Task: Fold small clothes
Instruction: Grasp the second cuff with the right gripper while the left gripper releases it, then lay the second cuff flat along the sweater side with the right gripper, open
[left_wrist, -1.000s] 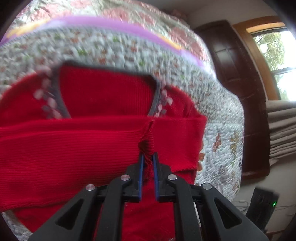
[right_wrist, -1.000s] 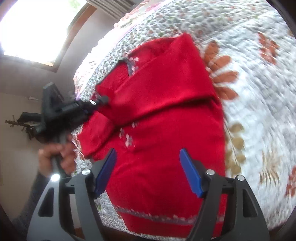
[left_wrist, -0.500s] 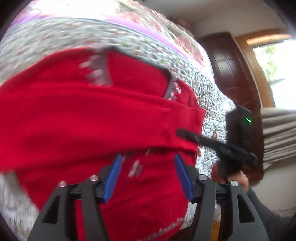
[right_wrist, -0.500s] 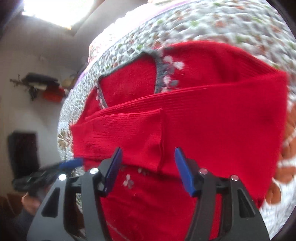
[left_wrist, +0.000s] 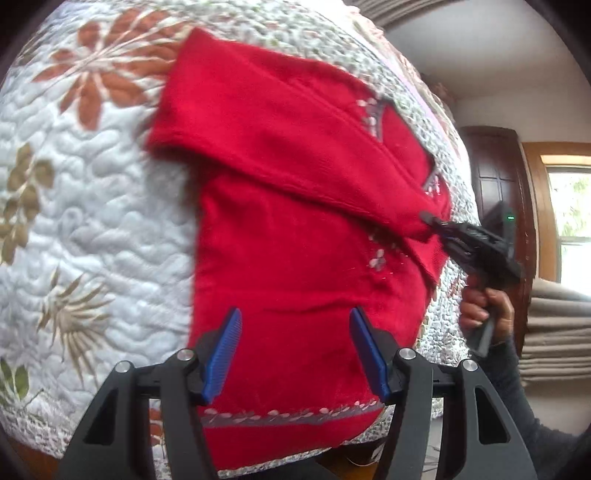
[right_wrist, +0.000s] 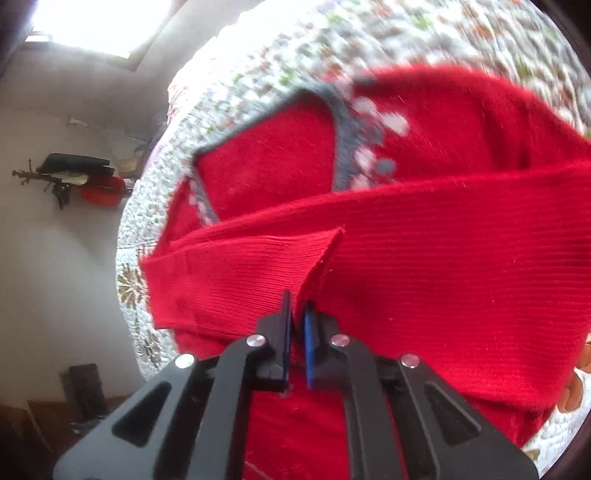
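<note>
A white quilted bedspread with leaf prints (left_wrist: 92, 206) carries a red knitted sweater with grey neckline trim (left_wrist: 288, 236), its sleeves folded across the chest. The left gripper (left_wrist: 295, 350) hovers spread wide over the hem, holding nothing. The right gripper (right_wrist: 298, 314), pinched nearly closed, grips a sleeve cuff (right_wrist: 317, 258); motion blur smears the collar.

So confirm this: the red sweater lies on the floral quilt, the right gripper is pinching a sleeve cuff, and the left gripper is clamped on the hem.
Not quite. The left gripper is open, its jaws apart above the red sweater near the hem, gripping nothing; the left wrist view shows it. The rest holds: the sweater lies on the floral quilt, and the right gripper pinches the sleeve cuff.
</note>
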